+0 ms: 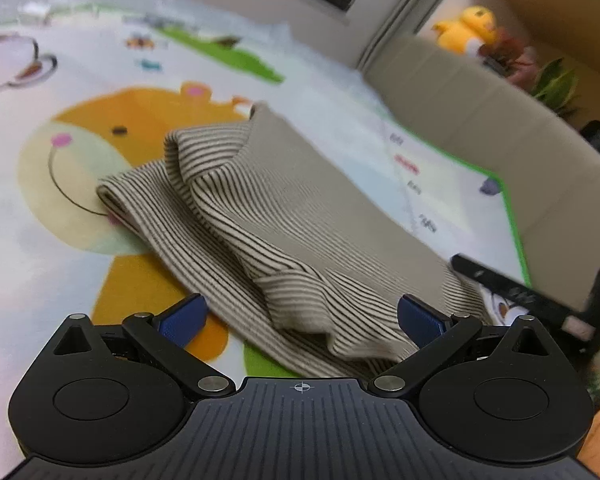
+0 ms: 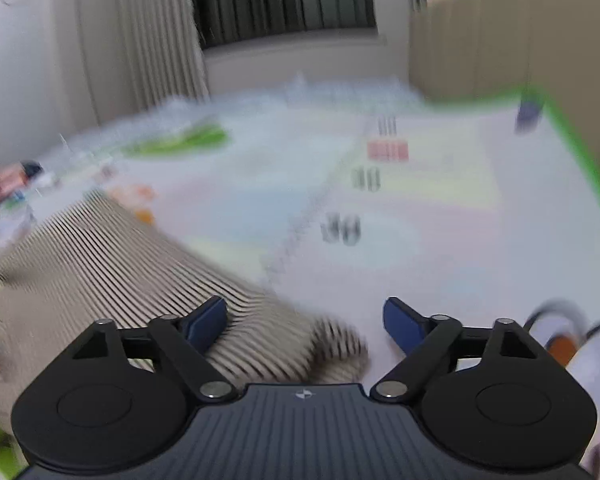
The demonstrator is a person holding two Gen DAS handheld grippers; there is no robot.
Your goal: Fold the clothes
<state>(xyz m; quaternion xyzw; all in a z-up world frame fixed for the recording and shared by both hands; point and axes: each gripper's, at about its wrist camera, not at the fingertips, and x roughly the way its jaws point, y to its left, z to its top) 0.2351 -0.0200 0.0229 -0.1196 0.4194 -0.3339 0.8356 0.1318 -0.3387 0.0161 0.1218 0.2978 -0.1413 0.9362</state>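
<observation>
A beige knit garment with thin dark stripes (image 1: 260, 216) lies on a colourful cartoon-printed play mat (image 1: 52, 280) on the floor, gathered into a loose, uneven bundle: one plain beige panel lies flat on the far side, while striped layers are doubled over it with a rolled edge sticking out to the left and a slack fold sagging toward the camera. By my judgement the folding is partway done; layers already overlap, but the edges are not squared and the pile is lumpy, so tidying or a further fold seems left, though how many folds are meant I cannot tell. The left tongs (image 1: 302, 316) stand wide open with nothing held, their blue pads either side of the near fold, close above it. The right tongs (image 2: 304, 320) are likewise spread wide and empty, poised over the garment's corner and the bare mat. The left view shows the whole bundle sharply, plus a beige padded wall (image 1: 460, 92) and a yellow plush toy (image 1: 468, 28). The right view is blurred, shows only one striped edge (image 2: 112, 264), and adds a dark window (image 2: 284, 0) and a pale curtain (image 2: 148, 32).
</observation>
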